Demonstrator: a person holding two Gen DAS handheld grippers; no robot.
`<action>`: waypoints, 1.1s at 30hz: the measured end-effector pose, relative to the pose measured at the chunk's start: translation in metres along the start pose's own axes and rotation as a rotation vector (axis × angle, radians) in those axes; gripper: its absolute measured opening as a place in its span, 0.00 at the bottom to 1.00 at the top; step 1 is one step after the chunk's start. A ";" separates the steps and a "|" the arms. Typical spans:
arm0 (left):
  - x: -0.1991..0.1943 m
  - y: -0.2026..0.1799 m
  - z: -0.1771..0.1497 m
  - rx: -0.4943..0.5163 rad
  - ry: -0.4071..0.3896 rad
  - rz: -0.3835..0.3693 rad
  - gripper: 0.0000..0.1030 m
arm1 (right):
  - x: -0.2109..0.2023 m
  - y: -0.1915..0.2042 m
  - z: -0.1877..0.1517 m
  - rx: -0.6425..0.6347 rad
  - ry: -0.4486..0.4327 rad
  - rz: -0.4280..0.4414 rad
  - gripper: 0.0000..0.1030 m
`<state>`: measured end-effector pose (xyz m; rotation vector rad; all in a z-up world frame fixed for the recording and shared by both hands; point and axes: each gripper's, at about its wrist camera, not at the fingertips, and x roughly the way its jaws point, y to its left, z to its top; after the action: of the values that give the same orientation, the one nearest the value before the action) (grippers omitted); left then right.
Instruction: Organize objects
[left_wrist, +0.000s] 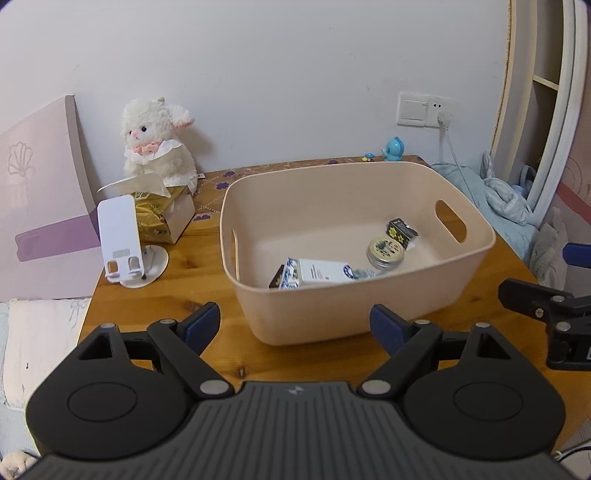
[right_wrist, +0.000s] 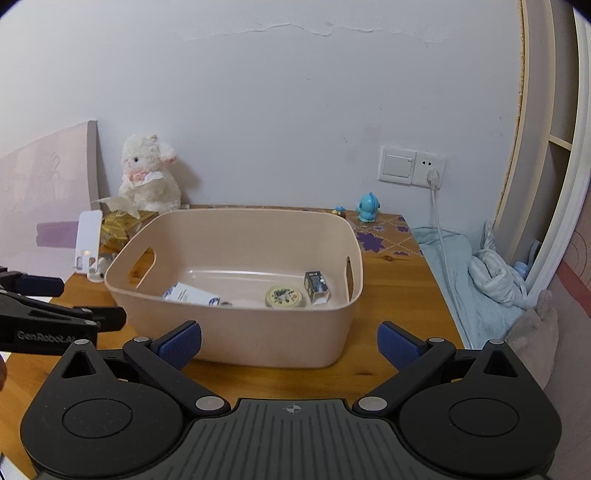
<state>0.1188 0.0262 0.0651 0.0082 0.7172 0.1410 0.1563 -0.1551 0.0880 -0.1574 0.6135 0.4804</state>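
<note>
Left gripper (left_wrist: 295, 325) held level, jaws spread wide, blue pads (left_wrist: 201, 325) bare, gripping nothing; right gripper (right_wrist: 290, 345) same, jaws wide apart, empty, sitting just right of the left one

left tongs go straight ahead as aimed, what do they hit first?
Most likely the near wall of the beige bin, which sits straight ahead between the open left tongs. Depth is uncertain, but only bare table shows before it.

Plush lamb (left_wrist: 159, 142), phone stand (left_wrist: 123, 240), blue figurine (right_wrist: 368, 207).

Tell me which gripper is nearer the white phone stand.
Left. The left gripper hovers just right of the white phone stand; the right gripper sits farther right, before the bin.
</note>
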 end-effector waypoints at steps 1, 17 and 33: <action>-0.005 0.000 -0.003 -0.005 -0.002 -0.005 0.86 | -0.003 0.001 -0.003 -0.003 0.003 0.000 1.00; -0.058 -0.003 -0.041 -0.013 -0.015 -0.018 0.86 | -0.048 -0.005 -0.029 0.050 0.012 0.021 1.00; -0.099 -0.001 -0.070 -0.015 -0.007 -0.025 0.86 | -0.087 -0.011 -0.053 0.068 0.023 0.042 1.00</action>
<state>-0.0007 0.0090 0.0775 -0.0148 0.7089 0.1224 0.0722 -0.2130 0.0962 -0.0854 0.6555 0.4982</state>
